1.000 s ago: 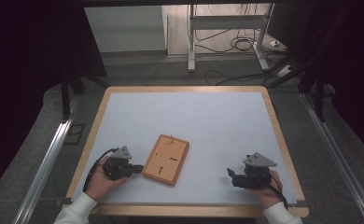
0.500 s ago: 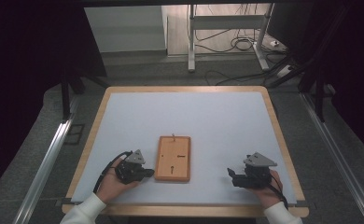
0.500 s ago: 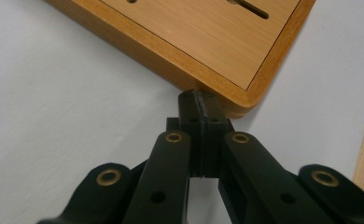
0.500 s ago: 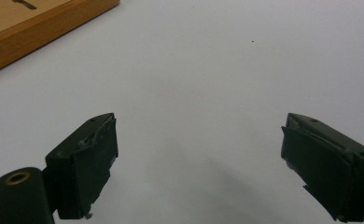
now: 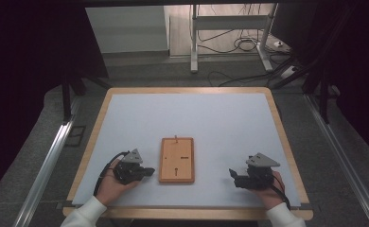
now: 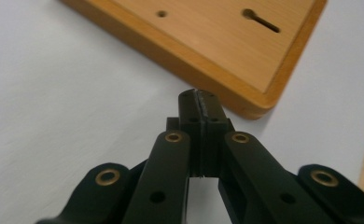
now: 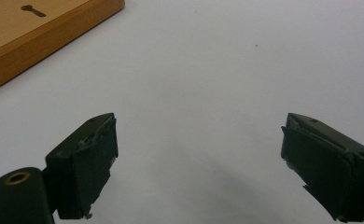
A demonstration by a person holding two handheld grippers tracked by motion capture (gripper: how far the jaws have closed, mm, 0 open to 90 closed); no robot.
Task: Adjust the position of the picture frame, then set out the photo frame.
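Wooden board (image 5: 176, 160), no readable writing; left tongs (image 5: 148, 170) closed beside it

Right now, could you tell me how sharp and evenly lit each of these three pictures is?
High view: table evenly lit, surroundings dark, wooden board sharp. Left gripper view: shut left hand-held gripper fairly sharp at the tips, soft near the lens; a faint shadow beneath. Right gripper view: open right hand-held gripper fairly sharp, board corner slightly soft, diffuse shadow between the jaws.
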